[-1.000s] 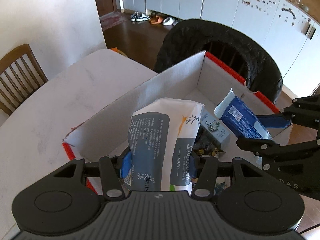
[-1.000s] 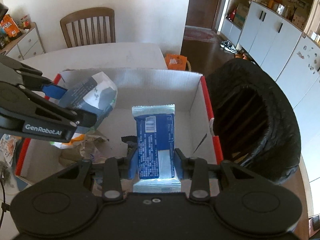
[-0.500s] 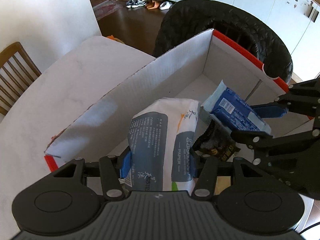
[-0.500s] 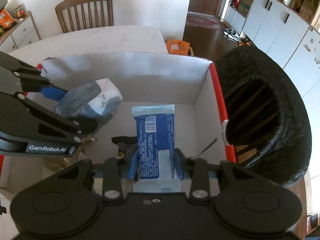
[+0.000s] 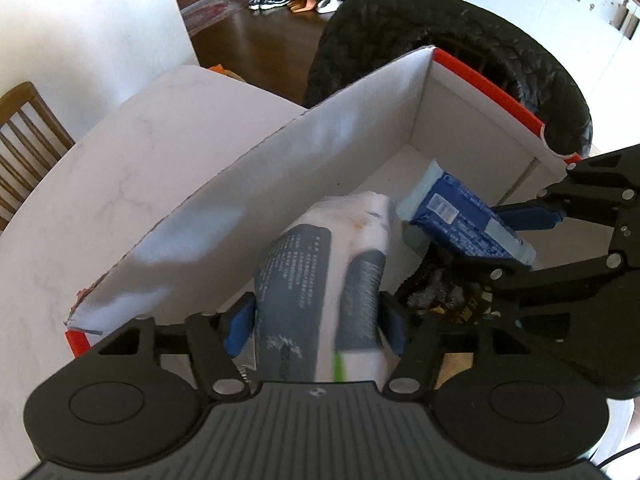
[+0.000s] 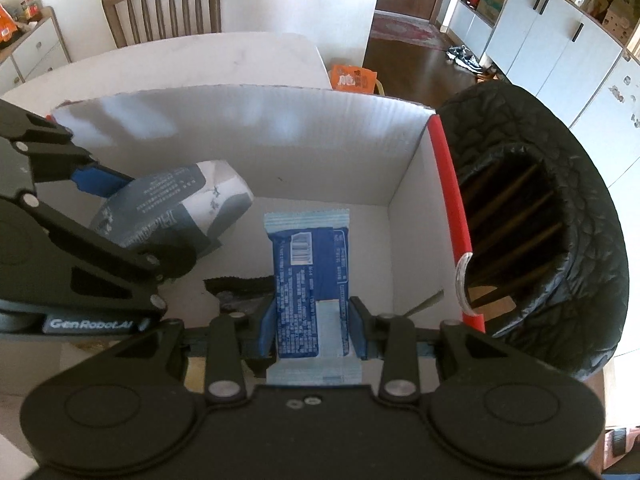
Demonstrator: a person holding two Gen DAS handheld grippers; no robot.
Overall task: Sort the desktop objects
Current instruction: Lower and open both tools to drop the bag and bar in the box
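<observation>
Left gripper (image 5: 316, 320) over the white cardboard box (image 5: 248, 216), jaws opening, grey-and-white tissue pack (image 5: 320, 276) between the blue pads, blurred; left pad seemingly clear of the pack, right pad hard to judge. Right gripper (image 6: 312, 328) clenched narrow on a blue snack bar (image 6: 310, 276), pads pressing both long edges, bar pointing into the box above its floor. One tissue pack, one blue bar, one black crinkled wrapper (image 5: 444, 296) lying low in the box under both tools. One box with red edge strips, on a white marble table (image 5: 120, 160). Two grippers. One wooden chair (image 6: 160, 4) beyond the table; one black quilted chair (image 6: 532, 216) just beside the box.
</observation>
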